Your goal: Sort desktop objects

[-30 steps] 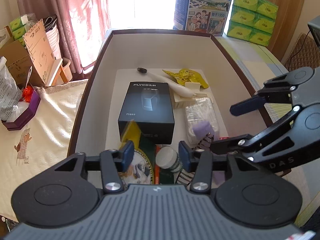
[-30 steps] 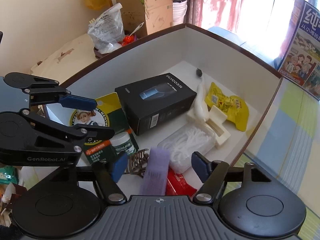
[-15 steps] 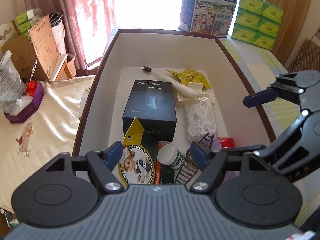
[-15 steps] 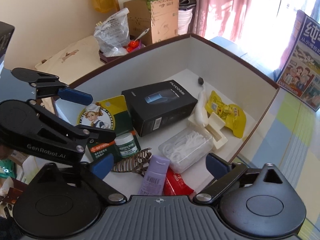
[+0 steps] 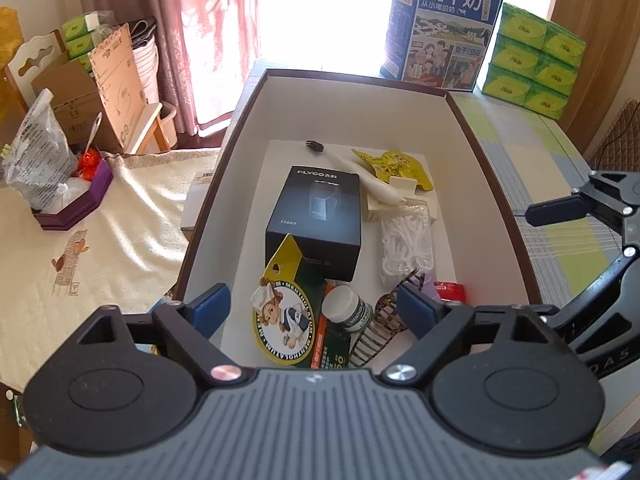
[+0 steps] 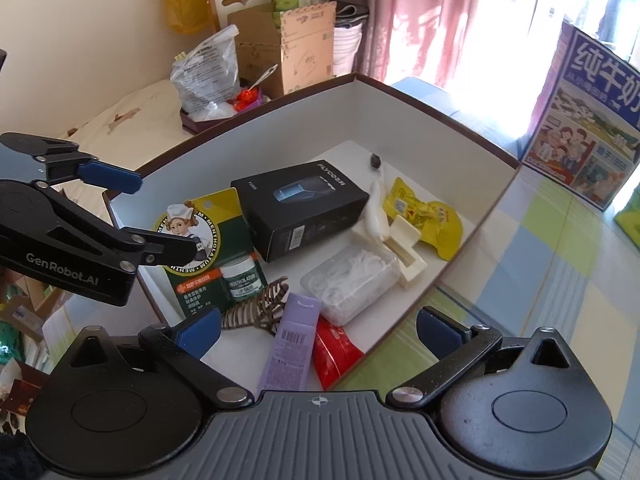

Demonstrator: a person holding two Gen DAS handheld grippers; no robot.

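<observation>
A sunlit room with pink curtains (image 5: 192, 32) frames a table (image 6: 540, 272) under a green-and-blue checked cloth, where a white, brown-rimmed storage box (image 5: 404, 128) fills mid-frame. Inside lie a black Flyco carton (image 5: 316, 216) at centre, a clear case of floss picks (image 5: 406, 240) to its right, a yellow pouch (image 5: 394, 166) above, and a Mentholatum card (image 5: 288, 312), a striped hair clip (image 6: 256, 308), a purple tube (image 6: 292, 348) and a red packet (image 6: 332, 348) toward the bottom. The left claw (image 5: 314, 310) and right claw (image 6: 318, 330) hover at the lower edge, both spread wide and gripping nothing.
</observation>
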